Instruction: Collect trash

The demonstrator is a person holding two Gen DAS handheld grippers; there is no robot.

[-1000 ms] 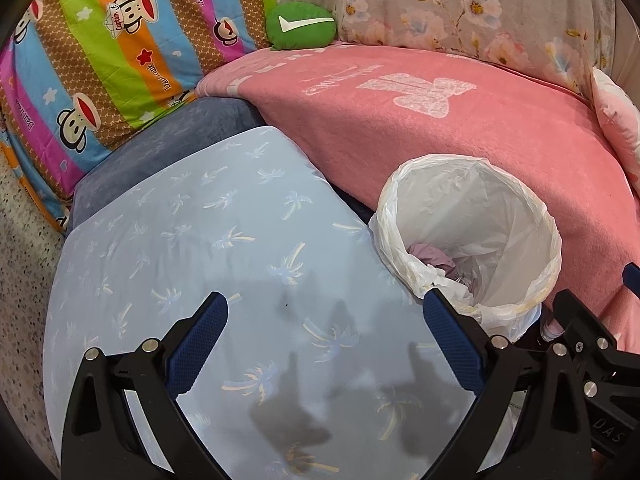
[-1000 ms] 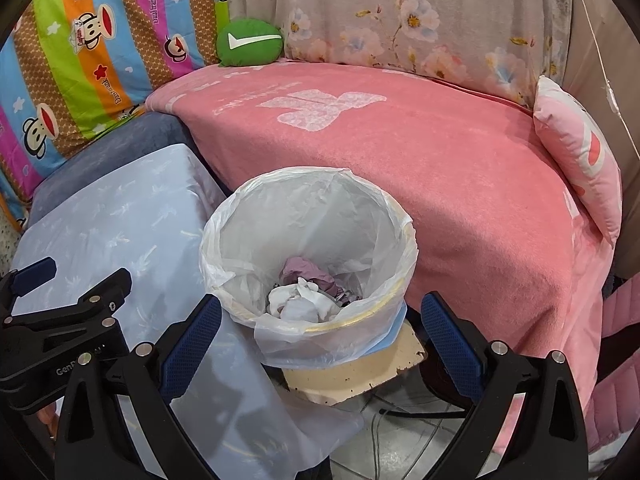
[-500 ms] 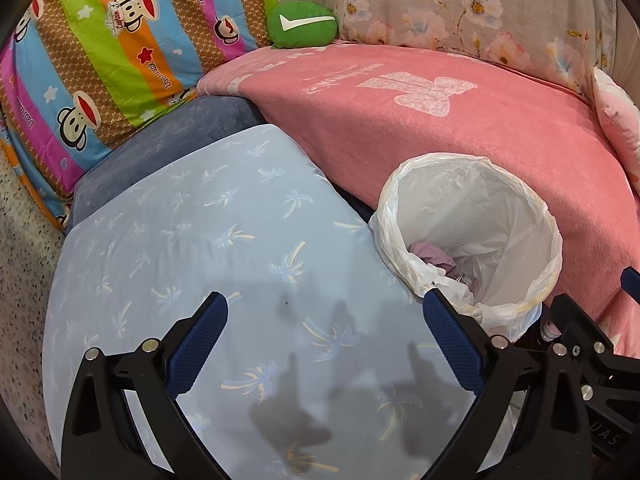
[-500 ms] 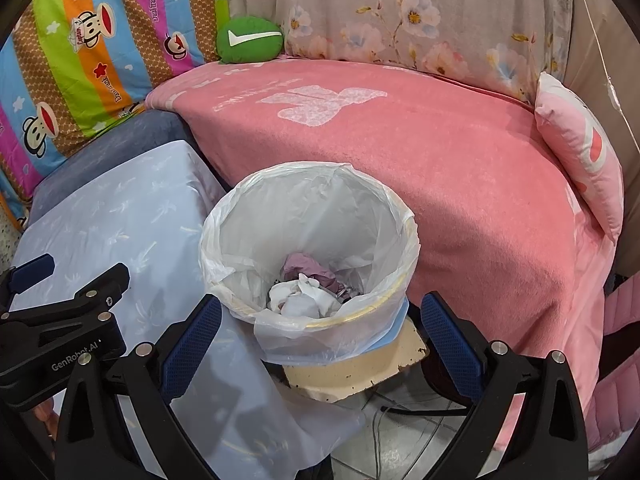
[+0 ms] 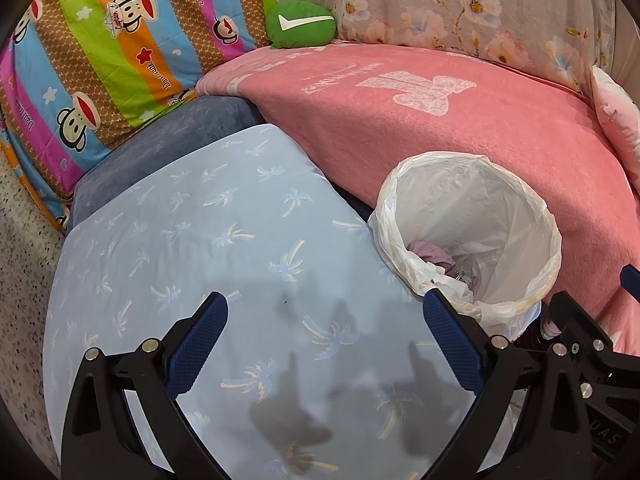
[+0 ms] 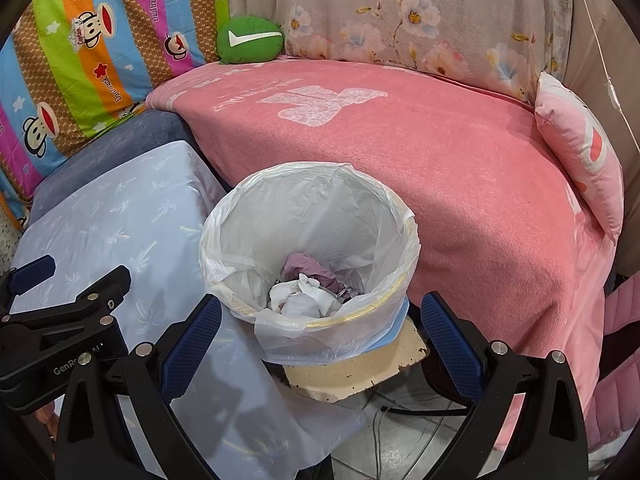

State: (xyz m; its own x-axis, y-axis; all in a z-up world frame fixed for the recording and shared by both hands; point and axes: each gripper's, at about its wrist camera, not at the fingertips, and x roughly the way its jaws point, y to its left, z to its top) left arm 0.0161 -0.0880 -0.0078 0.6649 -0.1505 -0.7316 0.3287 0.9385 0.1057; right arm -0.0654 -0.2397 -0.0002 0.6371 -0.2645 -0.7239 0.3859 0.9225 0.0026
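A: As the pale blue palm-print cloth (image 5: 224, 240) at far left carries no loose scrap, what does that say about progress?
B: Judged from these views, collection is largely done; nothing remains on the cloth or on the pink blanket (image 6: 440, 152) that reads as litter.

A: And the left gripper (image 5: 326, 344)?
B: Its blue-padded jaws stand wide apart and empty above the cloth.

A: Moving right, where is the trash?
B: Crumpled white tissue (image 6: 300, 300) and a mauve wad (image 6: 304, 266) lie at the bottom of the lined wastebasket (image 6: 400, 216), which stands between the cloth-covered surface and the blanket-covered sofa, on a chipped cream board (image 6: 352, 376).

A: The right gripper (image 6: 320, 344)?
B: Spread open as well, holding nothing, its pads flanking the basket's near rim without touching it.

A: What remains?
B: Possibly a check for items out of view. The green check-mark cushion (image 6: 249, 40), the monkey-print bedding (image 5: 100, 60) and the pink pillow (image 6: 580, 160) at far right look like furnishings, not rubbish.
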